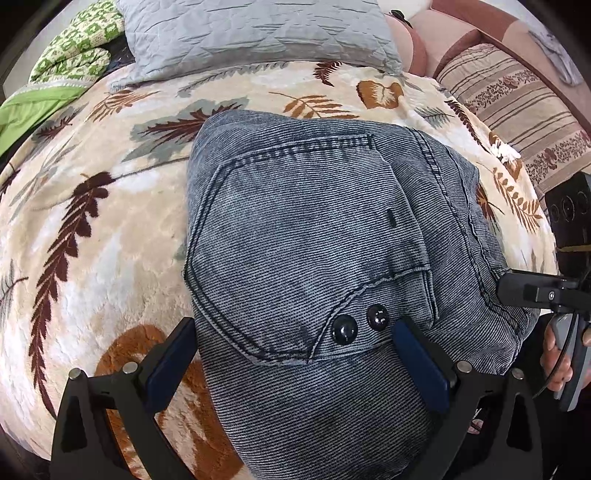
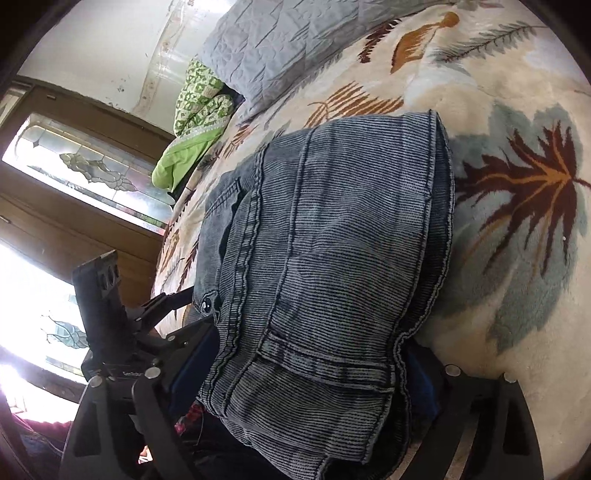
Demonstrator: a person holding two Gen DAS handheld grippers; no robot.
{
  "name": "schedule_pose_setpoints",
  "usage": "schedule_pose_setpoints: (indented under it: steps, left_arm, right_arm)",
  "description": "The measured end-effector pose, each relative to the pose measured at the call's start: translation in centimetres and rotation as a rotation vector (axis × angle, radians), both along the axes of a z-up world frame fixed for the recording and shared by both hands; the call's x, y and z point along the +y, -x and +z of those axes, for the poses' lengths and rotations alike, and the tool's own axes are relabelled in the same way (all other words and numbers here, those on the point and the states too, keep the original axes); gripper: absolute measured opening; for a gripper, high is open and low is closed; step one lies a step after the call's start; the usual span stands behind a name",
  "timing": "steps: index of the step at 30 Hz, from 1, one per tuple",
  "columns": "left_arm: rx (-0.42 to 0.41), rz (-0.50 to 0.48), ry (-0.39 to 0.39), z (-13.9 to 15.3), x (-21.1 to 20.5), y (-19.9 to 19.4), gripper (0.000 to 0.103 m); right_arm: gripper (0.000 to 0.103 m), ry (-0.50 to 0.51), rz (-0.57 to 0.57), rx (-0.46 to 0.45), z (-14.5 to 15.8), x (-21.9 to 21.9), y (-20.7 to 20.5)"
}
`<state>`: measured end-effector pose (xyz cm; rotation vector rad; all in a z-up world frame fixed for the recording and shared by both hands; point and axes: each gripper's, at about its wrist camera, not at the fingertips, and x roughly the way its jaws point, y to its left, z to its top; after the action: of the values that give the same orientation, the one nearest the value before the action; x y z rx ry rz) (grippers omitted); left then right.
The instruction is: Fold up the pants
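Pants [image 1: 303, 236] lie folded into a compact bundle on the bed, on a leaf-print blanket [image 1: 92, 229]; back pocket and two dark snap buttons [image 1: 360, 321] face up. Grey quilted pillow [image 1: 251, 33] and a green patterned cloth [image 1: 70, 48] sit well beyond, at the head of the bed. Left hand-held gripper [image 1: 295, 358]: released, blue pads spread wide, straddling the near edge of the bundle; the left pad sits just off the fabric over the blanket, the right pad lies on or just above the denim beside the buttons. Right hand-held gripper [image 2: 295, 391]: fingers stand wide on either side of the waistband end, which drapes between them; pads mostly hidden under cloth, so contact is hard to judge, but it reads as let go rather than clamped. No earlier view to compare. Judgement: folding looks essentially done, and the step in hand is releasing and tidying. To do it well: draw both tools back without snagging the belt loop or hem, keep layers stacked, press the top flat if an edge lifts, and square the waistband end, which hangs off toward the bed's near edge.
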<state>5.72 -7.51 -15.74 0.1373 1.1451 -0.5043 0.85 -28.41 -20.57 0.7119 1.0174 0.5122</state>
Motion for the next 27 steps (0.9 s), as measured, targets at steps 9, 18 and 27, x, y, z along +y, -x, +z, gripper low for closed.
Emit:
schedule_pose_setpoints:
  steps: [9, 18, 27]
  left_arm:
    - [-0.024, 0.002, 0.084, -0.7, 1.2, 0.6, 0.103]
    - [0.002, 0.035, 0.07, -0.4, 1.0, 0.4, 0.103]
    - [-0.056, 0.019, 0.019, 1.5, -0.3, 1.4, 0.074]
  right_arm:
    - [0.093, 0.003, 0.003, 0.006, 0.0, 0.3, -0.1]
    - [0.071, 0.039, -0.051, 0.037, 0.2, -0.1, 0.1]
    - [0.064, 0.093, -0.066, 0.004, 1.0, 0.6, 0.4]
